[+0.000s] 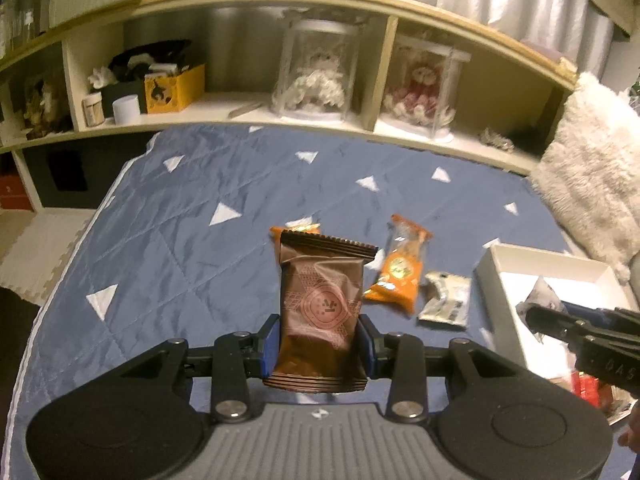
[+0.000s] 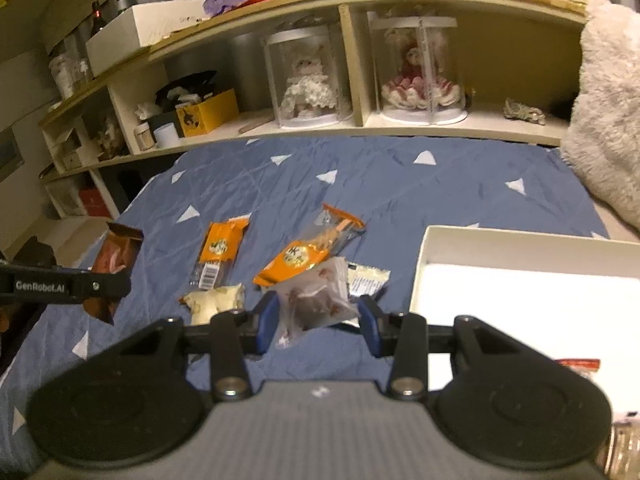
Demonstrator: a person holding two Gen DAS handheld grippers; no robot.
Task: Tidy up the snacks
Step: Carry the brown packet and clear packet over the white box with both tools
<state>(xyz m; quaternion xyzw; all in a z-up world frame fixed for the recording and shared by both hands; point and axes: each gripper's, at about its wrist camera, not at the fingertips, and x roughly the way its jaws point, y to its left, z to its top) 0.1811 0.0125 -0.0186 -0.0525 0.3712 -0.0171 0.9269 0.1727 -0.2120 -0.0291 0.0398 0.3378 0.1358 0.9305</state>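
Note:
My left gripper [image 1: 320,340] is shut on a brown snack packet [image 1: 320,304], held upright above the blue bedspread; the same packet [image 2: 116,264] shows at the left of the right wrist view. My right gripper [image 2: 318,318] is shut on a clear wrapped brown snack [image 2: 316,300], lifted off the bed; that snack [image 1: 540,300] appears over the white box [image 1: 500,308] in the left wrist view. Two orange packets [image 2: 222,248] [image 2: 308,254], a pale snack [image 2: 214,302] and a white sachet [image 2: 366,280] lie on the bedspread.
The white open box [image 2: 440,264] sits at the right on the blue bedspread [image 2: 400,184]. A fluffy white cushion [image 2: 604,112] leans at the far right. Behind the bed a wooden shelf [image 2: 352,60] holds two doll cases, a yellow box and jars.

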